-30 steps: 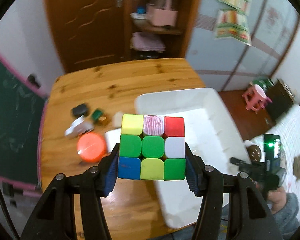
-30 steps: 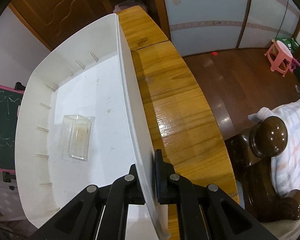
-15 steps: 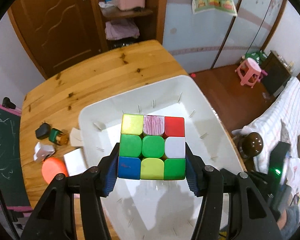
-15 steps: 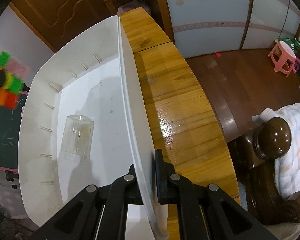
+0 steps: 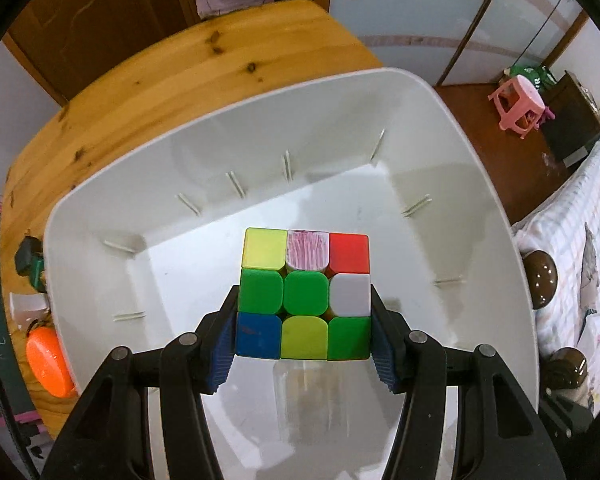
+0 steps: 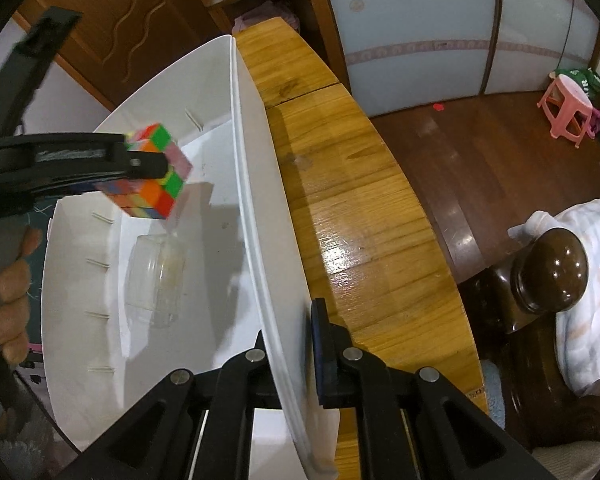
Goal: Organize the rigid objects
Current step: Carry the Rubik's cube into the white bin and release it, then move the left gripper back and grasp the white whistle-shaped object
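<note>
I am holding the puzzle cube (image 5: pixel 304 296) pinched in my left gripper (image 5: pixel 304 332), above the white bin (image 5: pixel 480 216). Inside the bin, a clear plastic cup (image 6: pixel 156 280) is lying on its side, at 6 o'clock from the cube in the left wrist view; the floor around it is bare. My right gripper (image 6: pixel 296 344) is pressing together on the bin's right wall. On the worktop (image 5: pixel 140 80) beyond the bin's 9 o'clock wall, an orange lid (image 5: pixel 46 360) is sitting near the edge.
</note>
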`<action>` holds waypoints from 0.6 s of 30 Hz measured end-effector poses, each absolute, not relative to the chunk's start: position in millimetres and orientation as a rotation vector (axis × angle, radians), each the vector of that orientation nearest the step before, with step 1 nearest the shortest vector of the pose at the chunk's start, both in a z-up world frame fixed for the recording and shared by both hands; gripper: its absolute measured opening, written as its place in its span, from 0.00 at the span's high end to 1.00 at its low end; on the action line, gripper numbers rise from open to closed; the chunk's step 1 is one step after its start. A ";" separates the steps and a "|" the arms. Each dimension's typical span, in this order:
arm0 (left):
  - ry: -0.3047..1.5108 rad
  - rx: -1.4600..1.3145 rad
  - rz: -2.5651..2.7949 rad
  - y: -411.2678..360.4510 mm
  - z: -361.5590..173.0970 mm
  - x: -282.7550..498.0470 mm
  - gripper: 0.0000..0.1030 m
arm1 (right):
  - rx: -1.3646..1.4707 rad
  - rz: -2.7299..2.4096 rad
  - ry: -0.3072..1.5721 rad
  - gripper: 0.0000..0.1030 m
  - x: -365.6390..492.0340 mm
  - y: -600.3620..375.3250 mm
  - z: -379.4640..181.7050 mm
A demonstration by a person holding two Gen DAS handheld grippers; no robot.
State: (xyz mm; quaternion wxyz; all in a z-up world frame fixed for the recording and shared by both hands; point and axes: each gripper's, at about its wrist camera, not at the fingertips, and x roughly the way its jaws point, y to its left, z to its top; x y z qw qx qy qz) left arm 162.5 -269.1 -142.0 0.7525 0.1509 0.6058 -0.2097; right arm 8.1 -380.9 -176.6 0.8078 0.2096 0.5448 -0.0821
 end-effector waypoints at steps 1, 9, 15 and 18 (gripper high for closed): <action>1.327 0.333 -0.454 -270.7 -144.8 163.4 0.41 | 0.449 -0.177 1.166 0.93 8.1 -381.0 -177.4; 1.367 0.324 -0.436 -271.3 -158.8 165.9 0.42 | 0.447 -0.184 1.174 0.93 8.6 -380.2 -178.7; 1.365 0.304 -0.448 -267.0 -154.7 164.3 0.16 | 0.459 -0.187 1.172 0.93 7.2 -381.4 -179.1; 1.340 0.299 -0.442 -259.8 -146.6 162.6 0.15 | 0.465 -0.188 1.171 0.93 6.7 -382.6 -179.5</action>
